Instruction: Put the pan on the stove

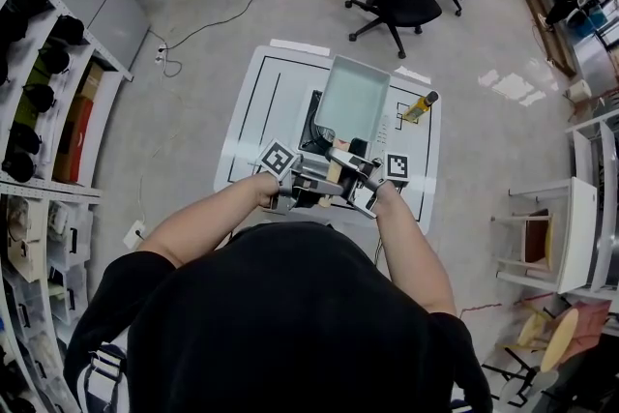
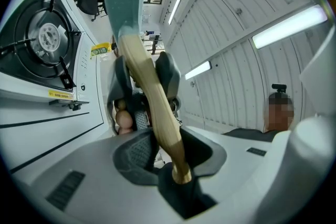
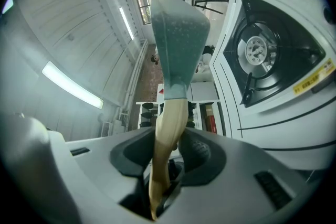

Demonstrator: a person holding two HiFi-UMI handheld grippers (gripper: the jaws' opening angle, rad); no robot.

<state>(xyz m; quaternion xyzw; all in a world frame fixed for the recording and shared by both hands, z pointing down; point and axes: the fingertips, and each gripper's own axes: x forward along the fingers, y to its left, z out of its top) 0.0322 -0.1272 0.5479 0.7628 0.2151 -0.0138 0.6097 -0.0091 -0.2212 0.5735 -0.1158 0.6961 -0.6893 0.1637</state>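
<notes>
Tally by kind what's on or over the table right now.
Pan: 1
Stove: 1
Yellow bottle: 1
Tongs: 2, left tongs and right tongs, both shut on the pan's handle
Total: 5

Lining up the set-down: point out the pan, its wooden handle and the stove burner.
pan [image 1: 353, 99], head view, middle of its broad flat face.
wooden handle [image 2: 153, 107], left gripper view, middle of the shaft.
stove burner [image 3: 257, 50], right gripper view, round centre cap.
</notes>
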